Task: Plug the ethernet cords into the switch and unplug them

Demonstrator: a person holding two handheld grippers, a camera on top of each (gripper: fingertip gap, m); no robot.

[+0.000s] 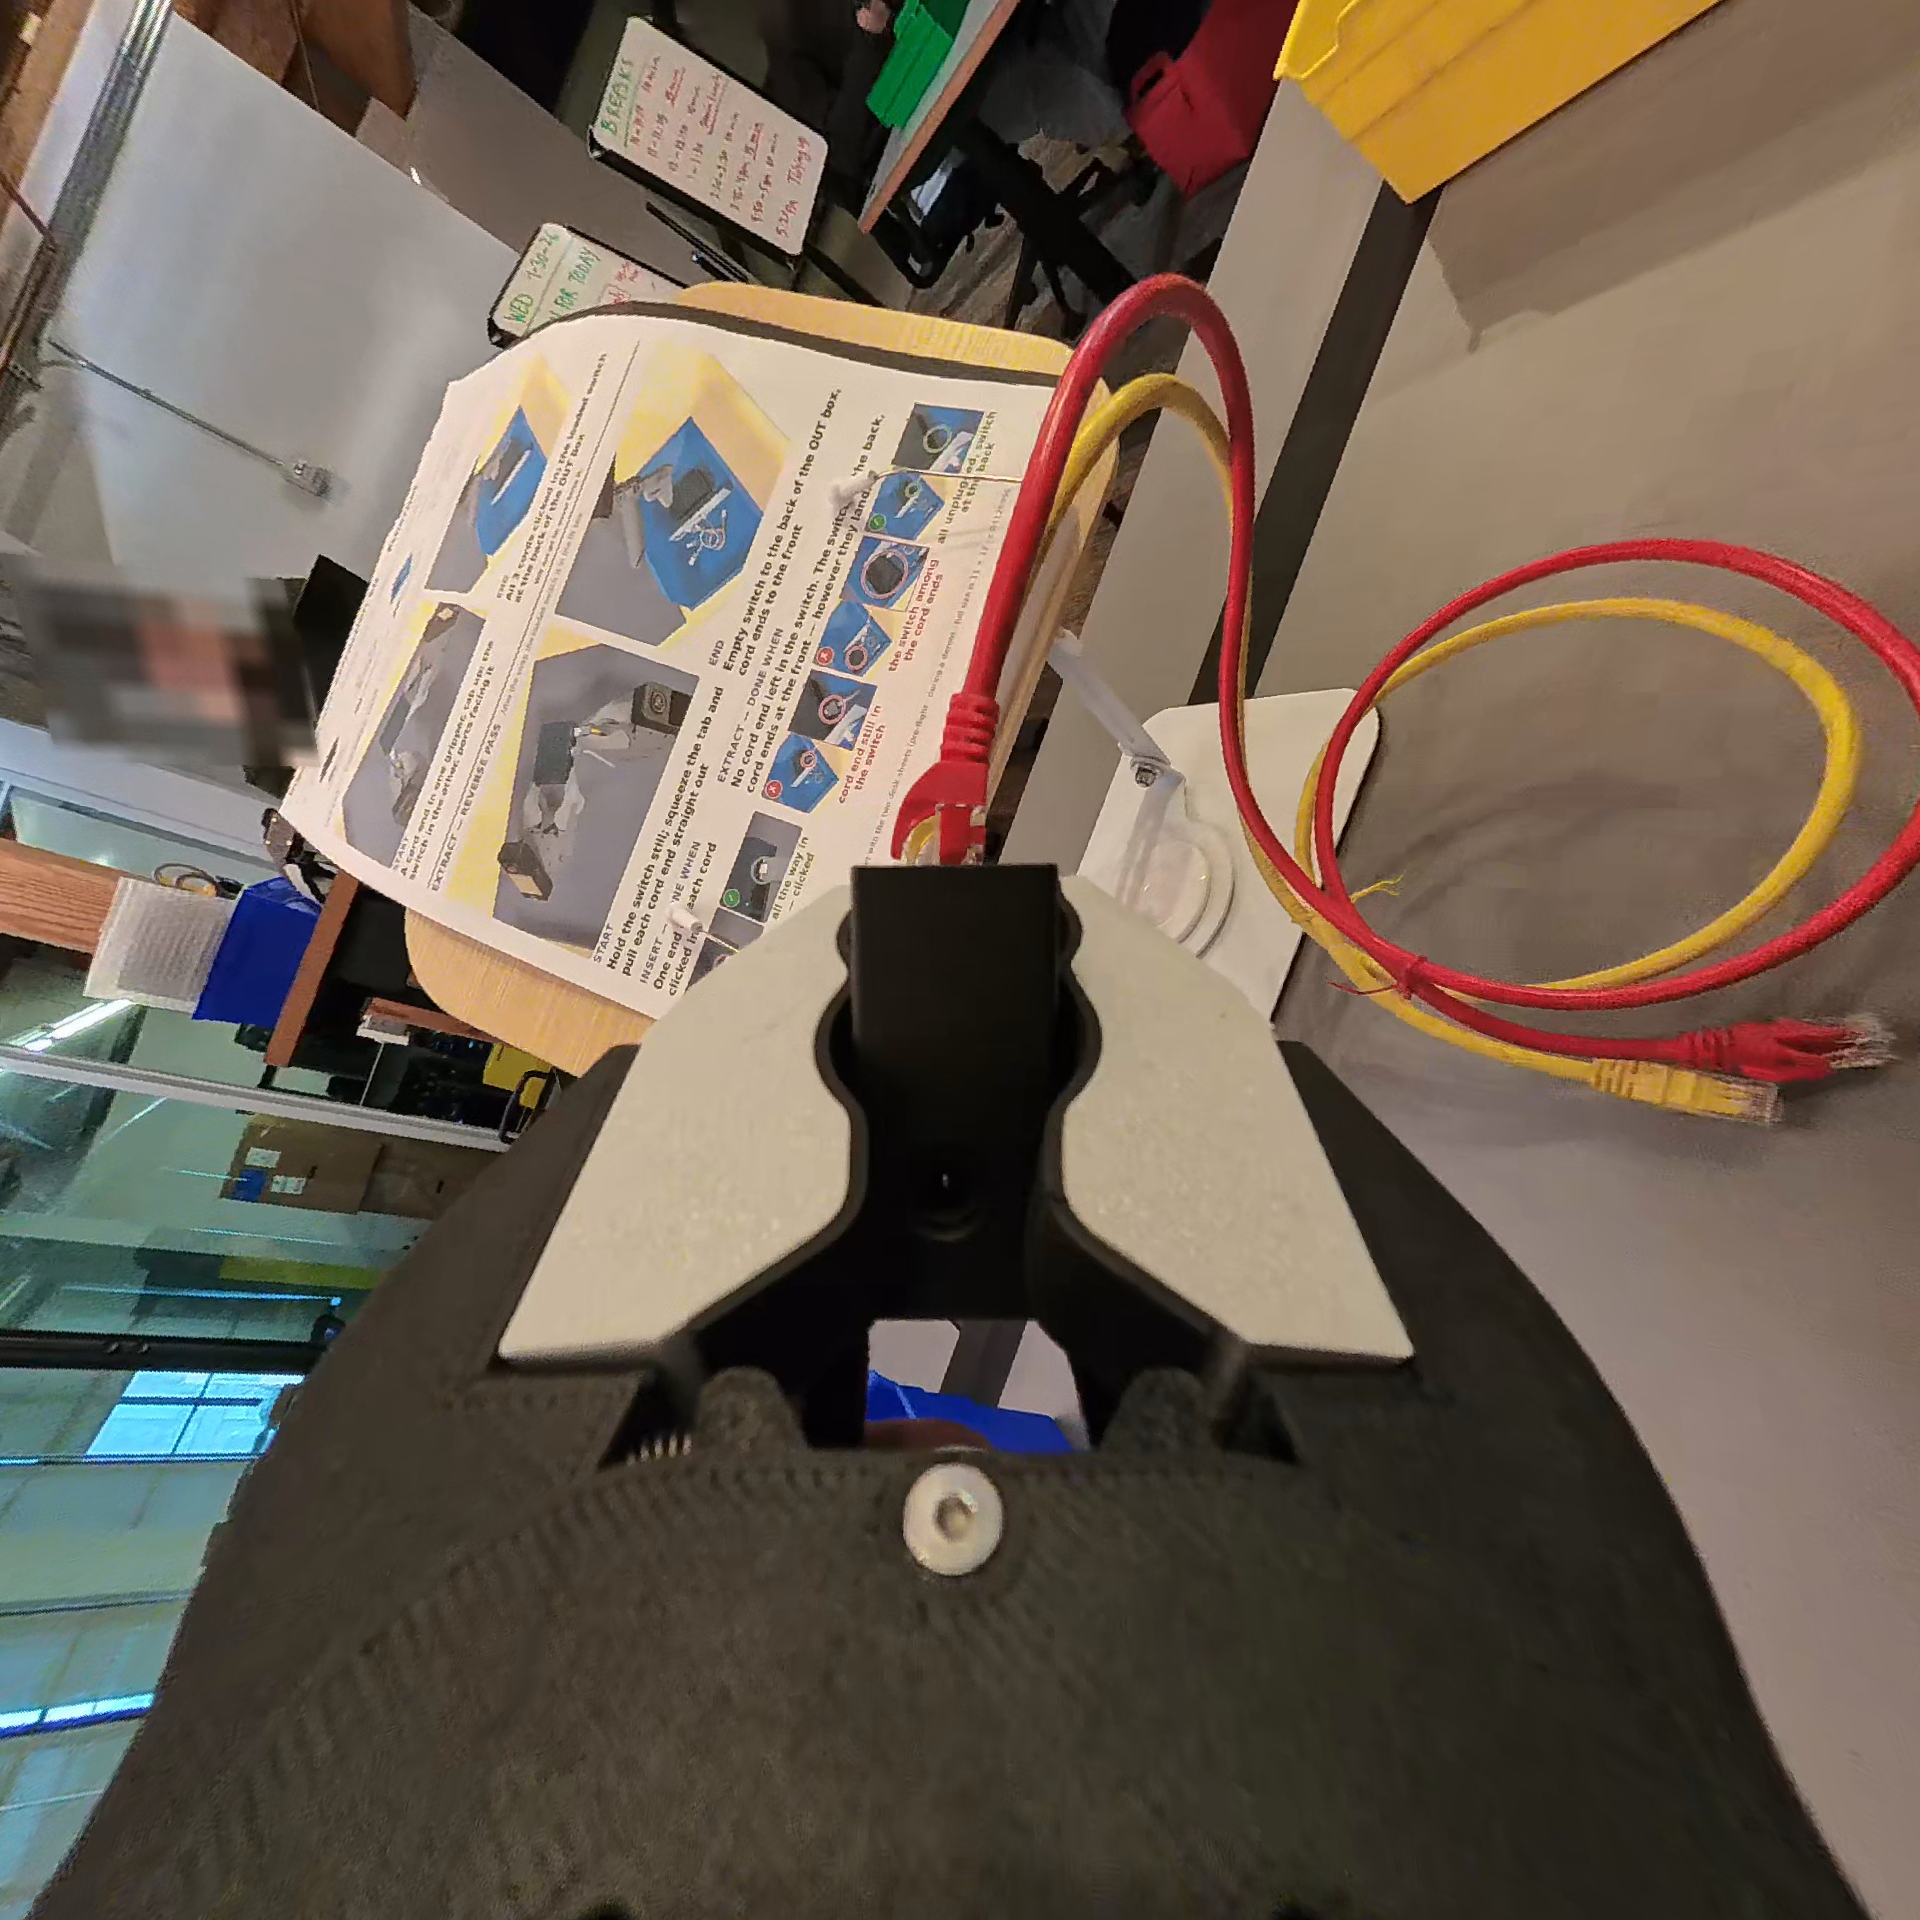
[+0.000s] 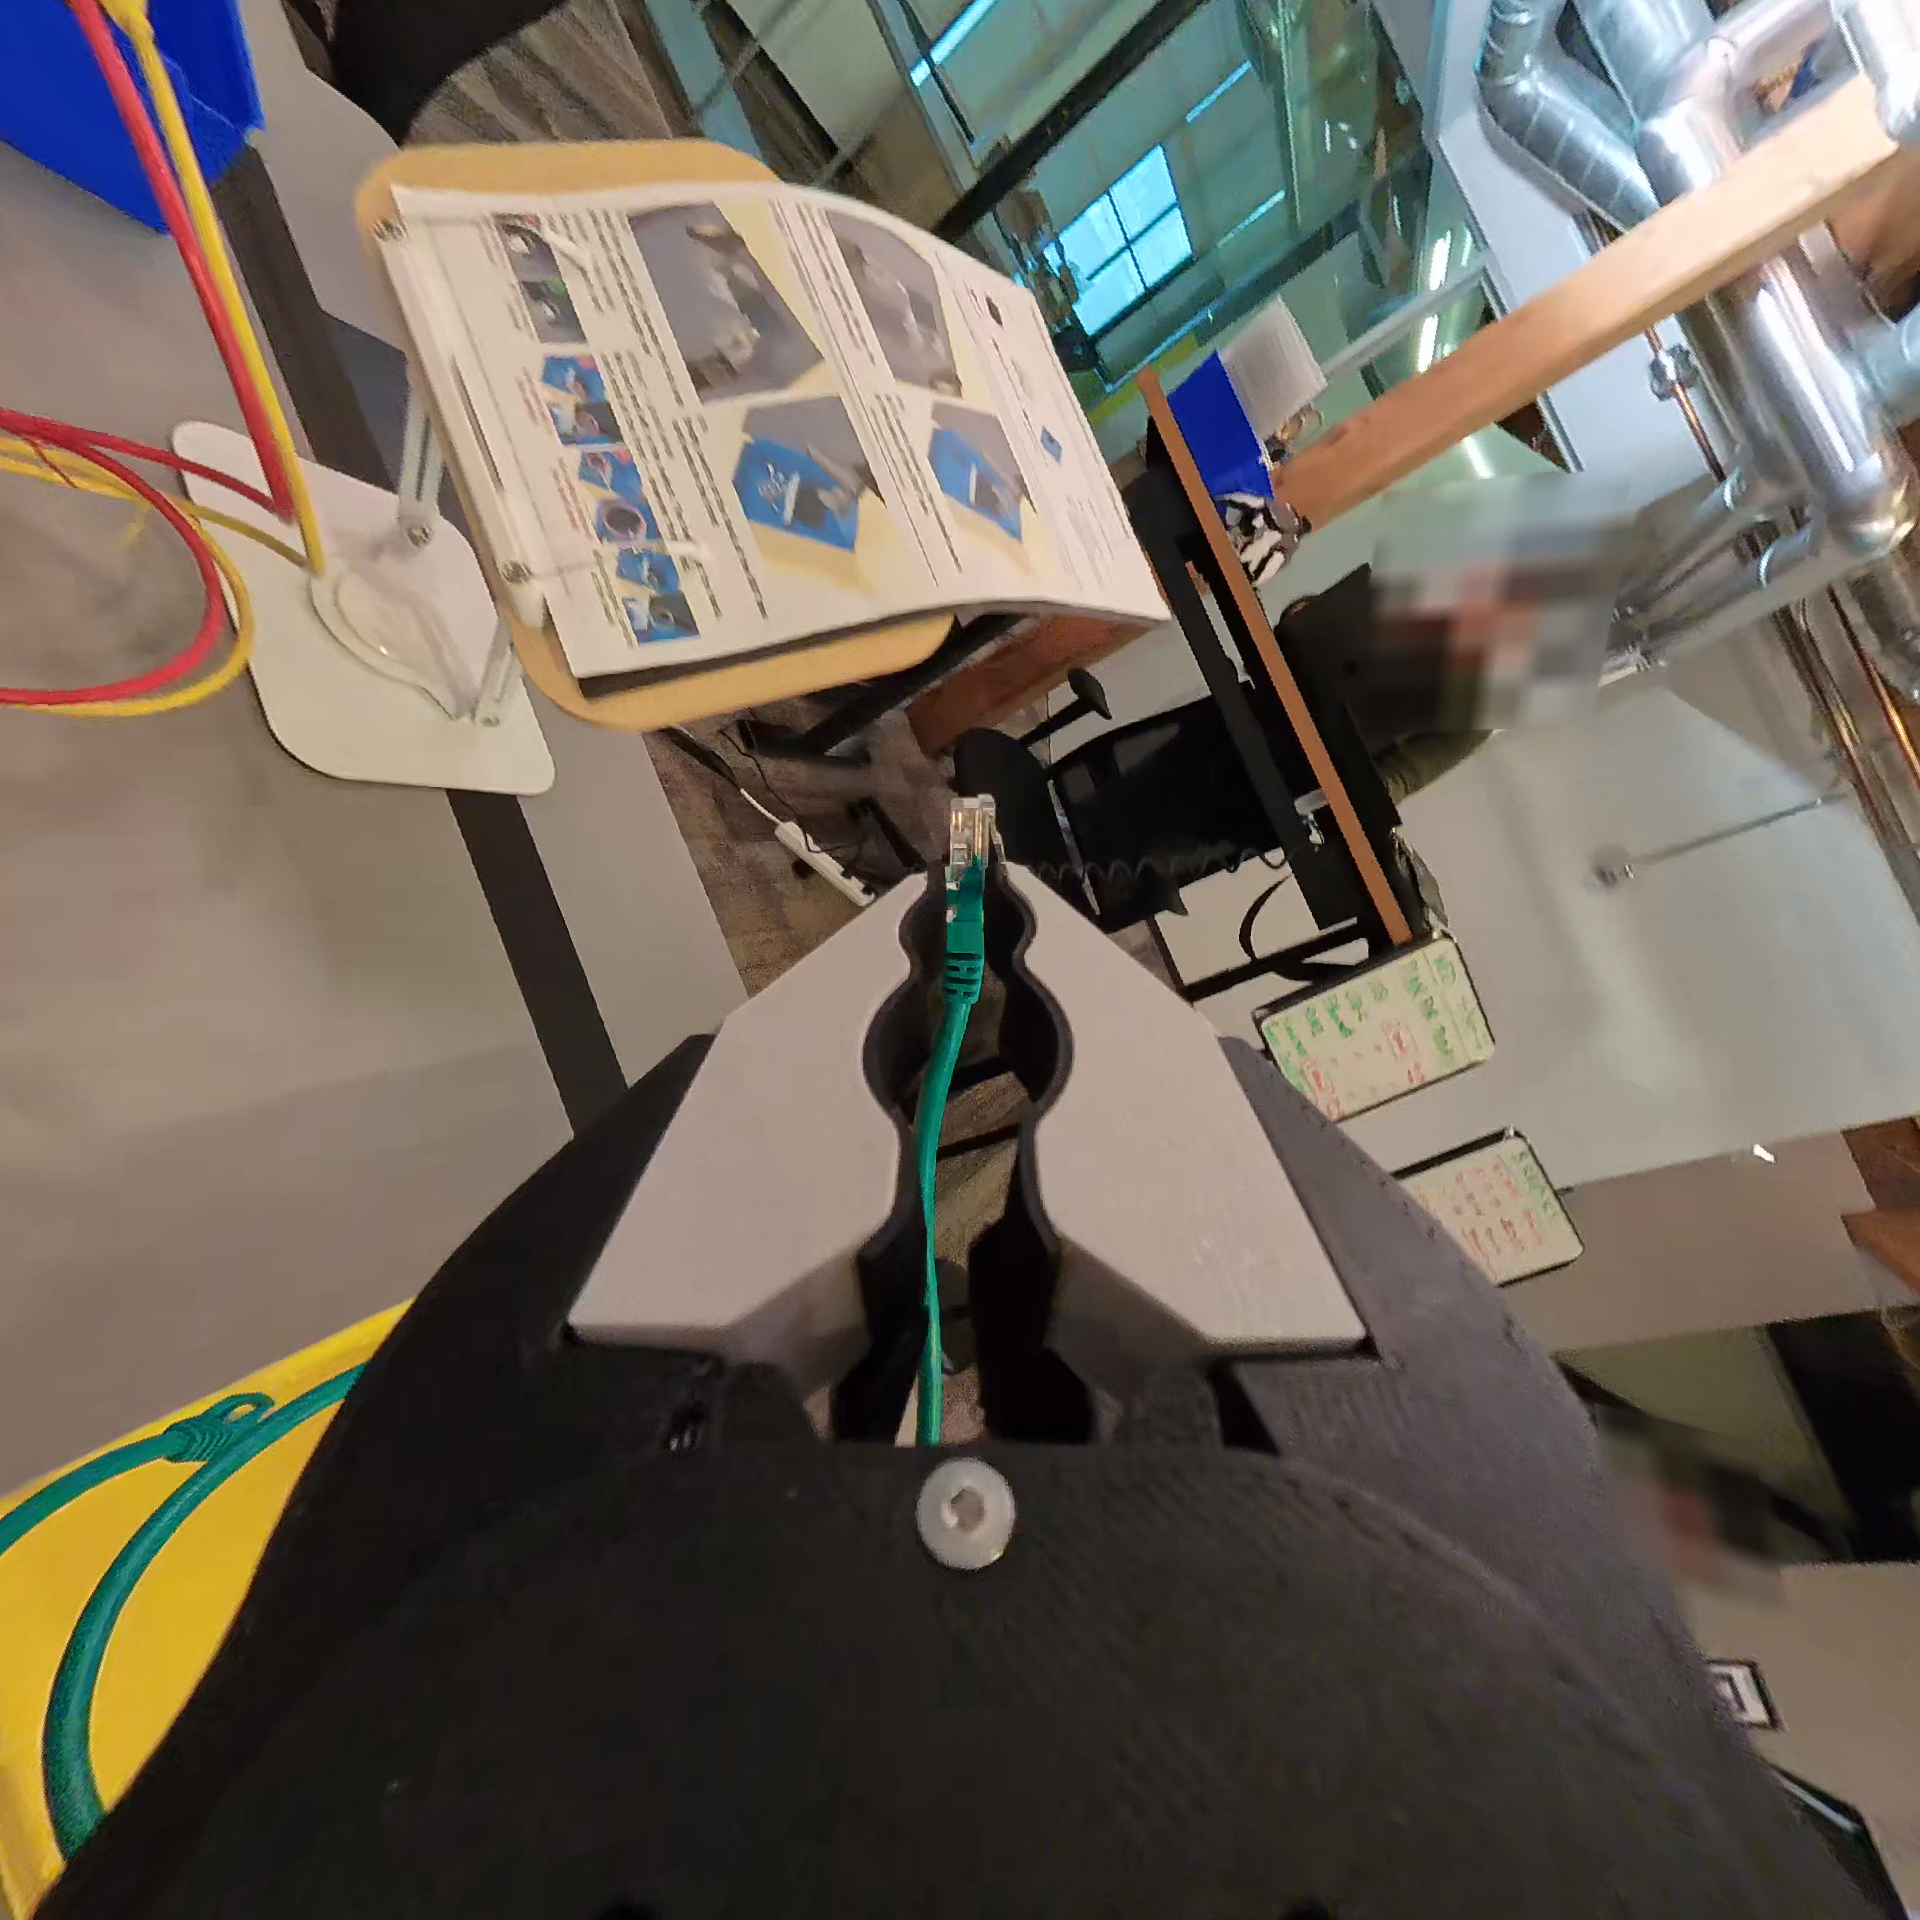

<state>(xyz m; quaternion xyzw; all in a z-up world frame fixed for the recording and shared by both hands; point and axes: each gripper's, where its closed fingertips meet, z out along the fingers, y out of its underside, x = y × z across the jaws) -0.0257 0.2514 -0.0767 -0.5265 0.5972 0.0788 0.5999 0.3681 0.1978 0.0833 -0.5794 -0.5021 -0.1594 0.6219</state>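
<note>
Left fingers [image 1: 954, 914] clenched on black switch [image 1: 954, 966]; right fingers [image 2: 971, 883] clenched on green ethernet cord [image 2: 940, 1122].
Left view, centre: red cord [image 1: 1226, 582] and yellow cord [image 1: 1195, 416] plugged into switch's far end, looping right over grey tabletop [image 1: 1621, 1299], free plugs at right edge; right view, centre: green cord's clear plug [image 2: 972, 826] protrudes past fingertips, held in air; instruction sheet [image 2: 769, 416] on stand behind.

The left hand-held gripper [image 1: 954, 935] has a rough, ridged matt black plastic body with grainy matt grey finger plates and a shiny metal screw [image 1: 952, 1519]. Held in it, the switch [image 1: 954, 966] looks like smooth matt black plastic. Beside the switch, the red cord [image 1: 1236, 644] and yellow cord [image 1: 1839, 748] wear smooth, slightly glossy jackets. The tabletop [image 1: 1662, 1351] beyond them is matt grey. The green cord [image 2: 961, 966] ends in clear glossy plastic.
</note>
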